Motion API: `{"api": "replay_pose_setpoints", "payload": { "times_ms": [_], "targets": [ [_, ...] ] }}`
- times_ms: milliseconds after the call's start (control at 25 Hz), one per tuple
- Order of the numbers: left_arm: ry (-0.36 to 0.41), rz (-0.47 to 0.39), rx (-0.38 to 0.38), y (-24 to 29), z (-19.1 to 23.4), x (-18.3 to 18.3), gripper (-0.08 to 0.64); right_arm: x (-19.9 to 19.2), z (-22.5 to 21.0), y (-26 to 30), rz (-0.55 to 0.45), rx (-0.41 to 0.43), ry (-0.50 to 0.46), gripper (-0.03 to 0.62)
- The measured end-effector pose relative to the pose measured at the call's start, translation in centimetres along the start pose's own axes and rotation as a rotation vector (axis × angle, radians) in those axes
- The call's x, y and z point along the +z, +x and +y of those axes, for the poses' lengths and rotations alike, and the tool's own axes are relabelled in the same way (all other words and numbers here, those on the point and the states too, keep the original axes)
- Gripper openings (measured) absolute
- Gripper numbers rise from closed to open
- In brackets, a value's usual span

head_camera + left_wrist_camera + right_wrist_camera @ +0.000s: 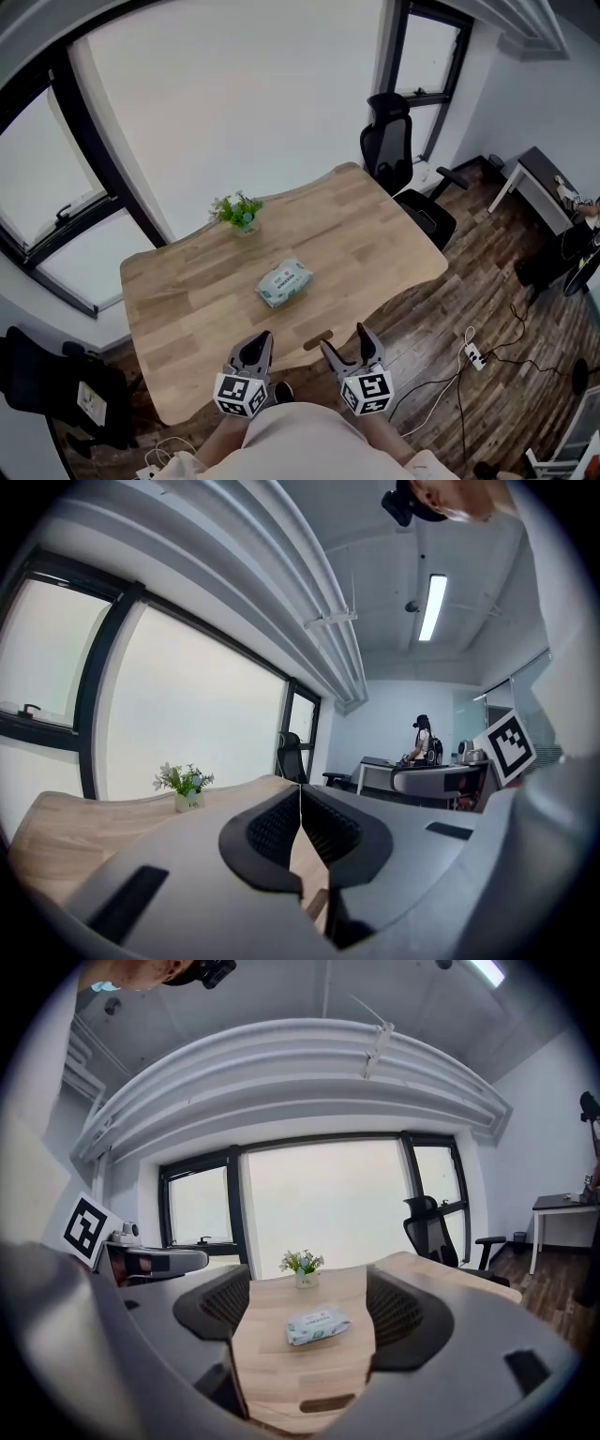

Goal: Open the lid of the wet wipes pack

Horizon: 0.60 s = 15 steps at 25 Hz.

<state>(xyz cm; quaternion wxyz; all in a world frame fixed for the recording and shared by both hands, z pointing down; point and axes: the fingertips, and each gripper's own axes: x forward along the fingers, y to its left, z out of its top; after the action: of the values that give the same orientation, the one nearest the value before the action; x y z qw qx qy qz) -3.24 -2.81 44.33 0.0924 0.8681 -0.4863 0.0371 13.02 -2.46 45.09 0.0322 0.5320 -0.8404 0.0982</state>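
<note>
Grey plastic with black ribbed pads: my left gripper (257, 339) has its fingers pressed together at the tips, with nothing between them. My right gripper (345, 339) has its fingers spread wide and is empty too. Both hang at the near edge of the table (375, 234), each with a cube of black-and-white square markers at its back.

Just ahead of my right fingers an oblong slot (319, 339) is cut into the wood beside the rim. Beyond it runs bare plank up to the wet wipes pack (284, 282), which lies flat with its lid shut, well apart from both grippers and framed between my open right fingers in the right gripper view. Bare wood surrounds the pack on every side. Its top carries a green-and-white label, but the print is too small to read.

Past the pack and a little to the left, a small potted plant (238, 212) stands near the far rim by the window. The table's outline is wavy. To the right of my right fingers it drops away to a dark wood floor with cables and a white power strip (473, 355). A black office chair (394, 155) stands off the far right corner.
</note>
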Motion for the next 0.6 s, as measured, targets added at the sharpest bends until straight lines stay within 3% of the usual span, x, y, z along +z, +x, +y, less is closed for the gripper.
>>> {"api": "replay_pose_setpoints", "payload": {
  "times_ms": [360,600],
  "targets": [
    [0.02,0.032,-0.026,5.4,8.5,1.4,0.021,0.2,-0.2,9.6,0.032,-0.033,0.023,0.376],
    [0.012,0.043,-0.026,7.3,11.2,1.1,0.021,-0.2,0.0,13.2,0.065,-0.014,0.015,0.376]
  ]
}}
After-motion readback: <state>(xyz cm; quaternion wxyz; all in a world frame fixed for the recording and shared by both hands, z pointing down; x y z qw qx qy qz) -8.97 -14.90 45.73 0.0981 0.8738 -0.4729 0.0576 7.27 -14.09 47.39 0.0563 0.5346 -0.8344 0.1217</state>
